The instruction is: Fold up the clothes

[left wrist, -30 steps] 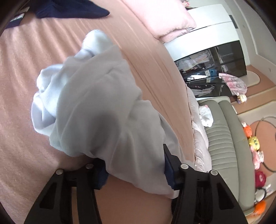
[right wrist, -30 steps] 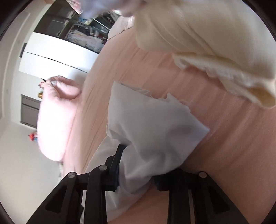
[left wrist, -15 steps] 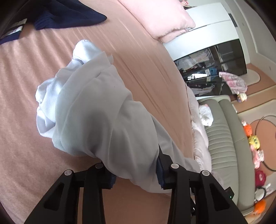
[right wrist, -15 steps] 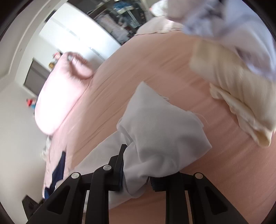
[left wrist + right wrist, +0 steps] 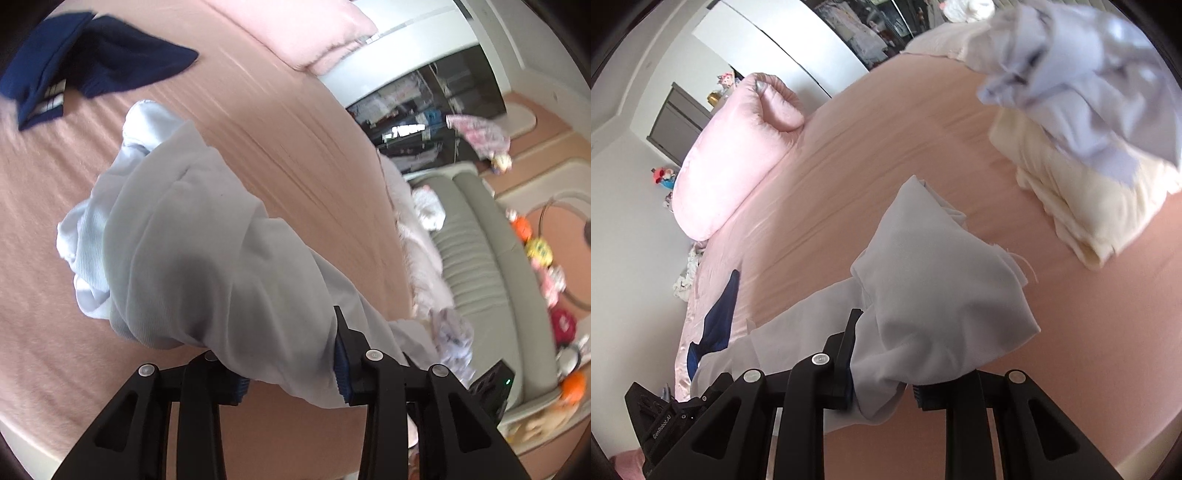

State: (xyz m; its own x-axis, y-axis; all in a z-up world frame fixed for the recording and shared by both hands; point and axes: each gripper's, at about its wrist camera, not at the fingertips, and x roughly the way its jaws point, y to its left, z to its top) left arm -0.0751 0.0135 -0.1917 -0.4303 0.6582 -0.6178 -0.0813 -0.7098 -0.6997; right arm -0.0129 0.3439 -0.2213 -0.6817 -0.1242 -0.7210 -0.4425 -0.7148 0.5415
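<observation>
Step in hand: lifting the pale blue garment (image 5: 192, 243) off the bed (image 5: 295, 147) to spread it; left tongs (image 5: 288, 373) clamped on one bunched end, right tongs (image 5: 882, 380) clamped on the other; garment hangs crumpled over mid-bed, near the cream pile (image 5: 1082, 206) at the right edge; next: pull ends apart, lay flat on bare sheet.
</observation>
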